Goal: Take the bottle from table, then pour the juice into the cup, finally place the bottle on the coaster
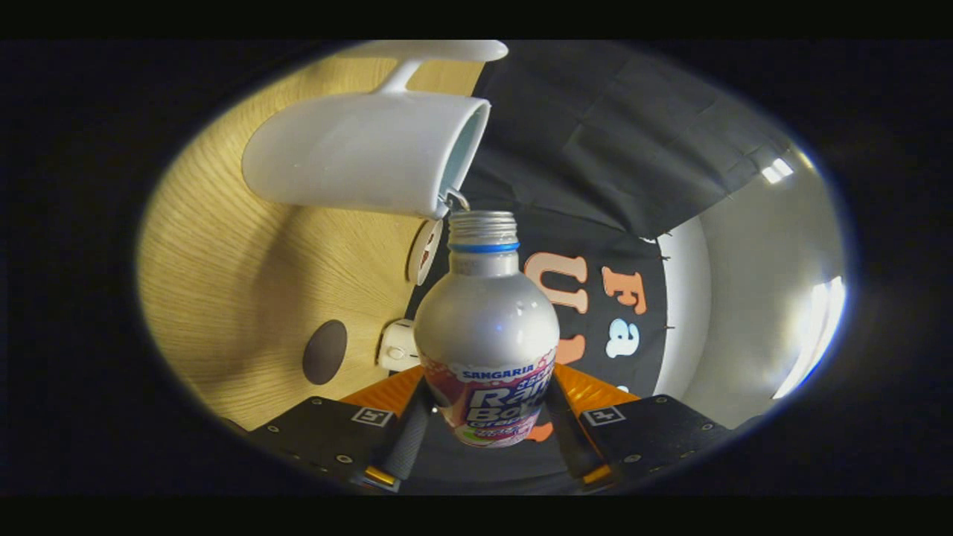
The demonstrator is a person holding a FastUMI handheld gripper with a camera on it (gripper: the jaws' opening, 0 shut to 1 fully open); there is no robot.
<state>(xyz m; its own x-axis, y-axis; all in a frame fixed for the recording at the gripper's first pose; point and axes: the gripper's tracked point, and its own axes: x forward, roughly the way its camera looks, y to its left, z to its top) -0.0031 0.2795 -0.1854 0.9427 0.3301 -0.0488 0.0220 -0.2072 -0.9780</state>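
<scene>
A: The bottle (485, 327) looks like metal, a smooth satin silver, with a glossy printed wrap low on its body. Both fingers of the gripper (488, 439) press its sides.

B: And its neck?

A: Ribbed bare metal threads, with 1 glossy plastic-looking band under them.

B: The cup (365, 160)?

A: Glazed ceramic by the look of it, smooth and shiny, with soft highlights.

B: The table (246, 275)?

A: Wood grain, fine lines, a low sheen. The round coaster (324, 351) on it is dark and matt; its material I cannot tell.

B: Behind?

A: Matt cloth wall (610, 156), creased.
</scene>
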